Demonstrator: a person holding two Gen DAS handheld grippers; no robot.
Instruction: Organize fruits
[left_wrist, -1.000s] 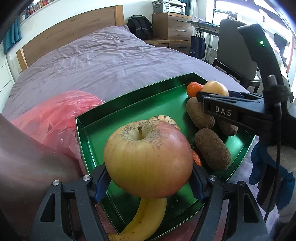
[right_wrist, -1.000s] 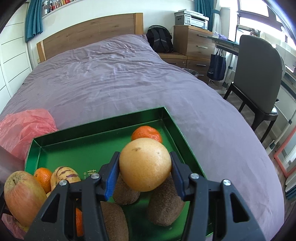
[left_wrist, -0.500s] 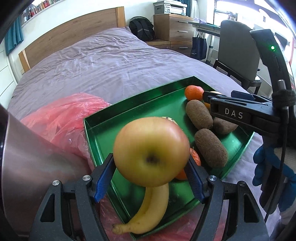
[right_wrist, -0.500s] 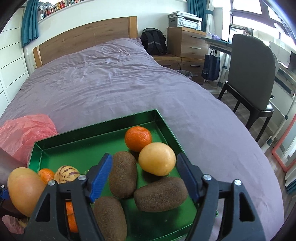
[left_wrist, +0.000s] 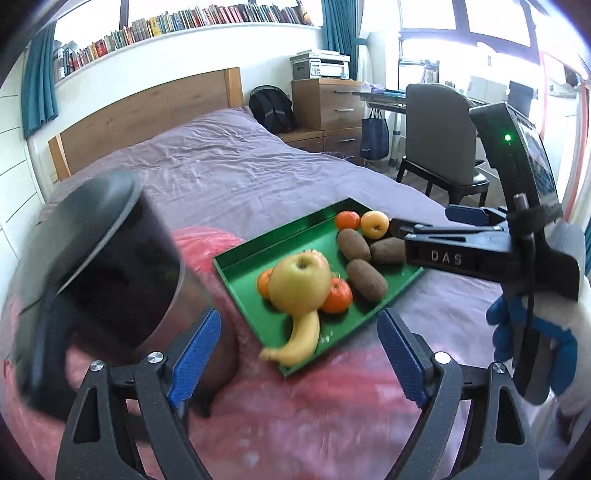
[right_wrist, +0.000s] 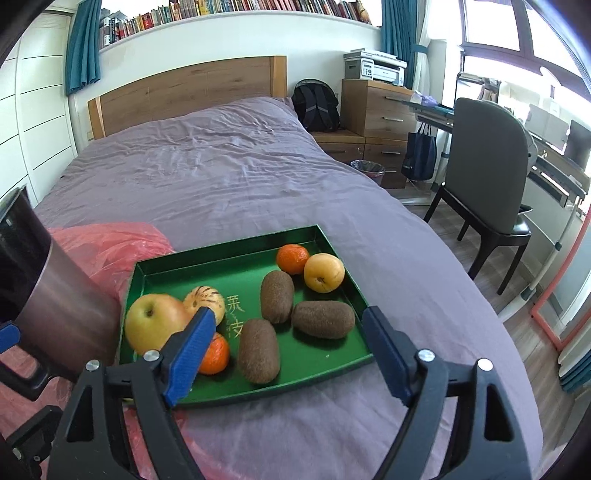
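Note:
A green tray lies on the purple bed. In it are a yellow-red apple resting on a banana, a striped melon, mandarins, a yellow-orange fruit and three brown kiwis. My left gripper hangs above the tray's near edge, its jaws opening with nothing between them. My right gripper stands wide open and empty, back from the tray.
A dark metal mug looms close at the left. A red plastic bag lies beside and under the tray. A grey chair, drawers and a backpack stand right of the bed.
The left gripper let go of the apple, which now lies in the tray. The right gripper released the yellow-orange fruit beside the mandarin. Both grippers pulled back and up from the tray.

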